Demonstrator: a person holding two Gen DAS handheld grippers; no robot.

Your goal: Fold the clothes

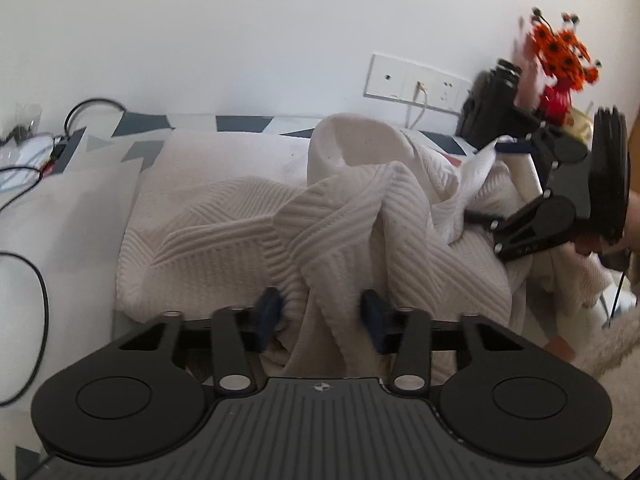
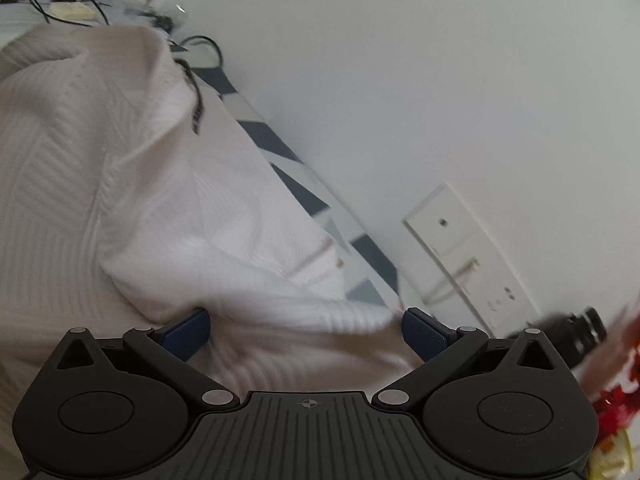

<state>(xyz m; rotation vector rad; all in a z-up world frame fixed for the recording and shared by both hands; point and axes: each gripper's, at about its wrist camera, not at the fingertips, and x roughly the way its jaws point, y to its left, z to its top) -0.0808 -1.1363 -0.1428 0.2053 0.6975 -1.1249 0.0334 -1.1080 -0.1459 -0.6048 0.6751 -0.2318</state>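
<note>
The soft, thick ribbed white sweater (image 1: 320, 216) lies bunched mid-frame on the bed (image 1: 60, 208), both the left hand-held gripper (image 1: 322, 316) and right hand-held gripper (image 2: 306, 332) spread around folds; likely limp, best pinched at hem edges.

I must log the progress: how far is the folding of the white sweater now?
Early stage. Nothing looks folded: the white sweater lies bunched and twisted on the bed. In hand: both tongs, left and right, are open with fabric between their fingers. Still left: spreading it flat and every fold.
</note>
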